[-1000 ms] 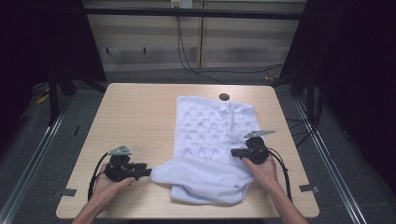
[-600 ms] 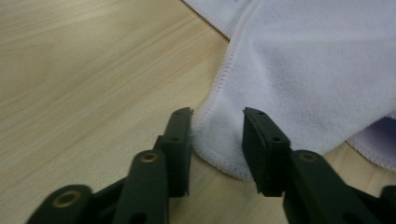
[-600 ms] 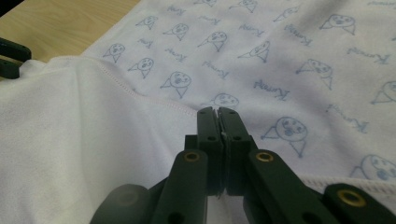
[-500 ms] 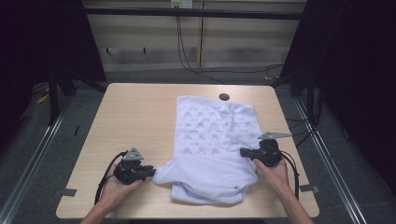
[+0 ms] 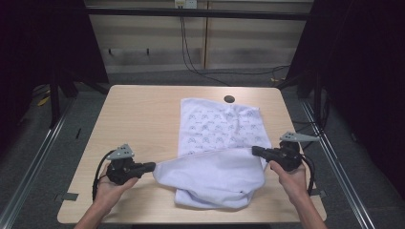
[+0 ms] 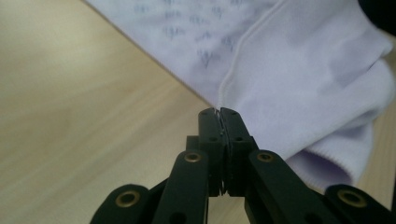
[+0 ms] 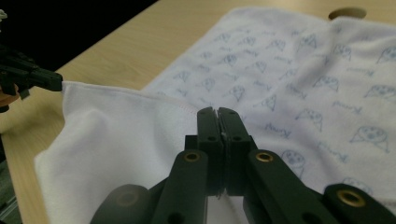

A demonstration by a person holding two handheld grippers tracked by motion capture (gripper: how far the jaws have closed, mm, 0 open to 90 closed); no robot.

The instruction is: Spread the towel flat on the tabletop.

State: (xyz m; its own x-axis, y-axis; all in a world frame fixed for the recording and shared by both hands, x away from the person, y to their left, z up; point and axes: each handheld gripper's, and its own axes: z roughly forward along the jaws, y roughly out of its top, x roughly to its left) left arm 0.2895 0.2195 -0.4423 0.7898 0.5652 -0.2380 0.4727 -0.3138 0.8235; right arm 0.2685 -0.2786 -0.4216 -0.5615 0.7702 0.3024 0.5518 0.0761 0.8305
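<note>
Pinching the hemmed edge of the white printed towel (image 5: 217,157), the left gripper (image 5: 152,166) and the right gripper (image 5: 255,151) each have their jaws closed tight on cloth, well apart from one another. That spread keeps the lifted edge taut between them, likely to fold it cleanly. The towel's far half lies flat on the wooden table (image 5: 138,119), near a round hole (image 5: 229,99).

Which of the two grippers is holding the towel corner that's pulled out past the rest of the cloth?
The left gripper. Its corner of the white printed towel is drawn out sideways over bare table, while the right gripper pinches the edge above the towel's own body.
</note>
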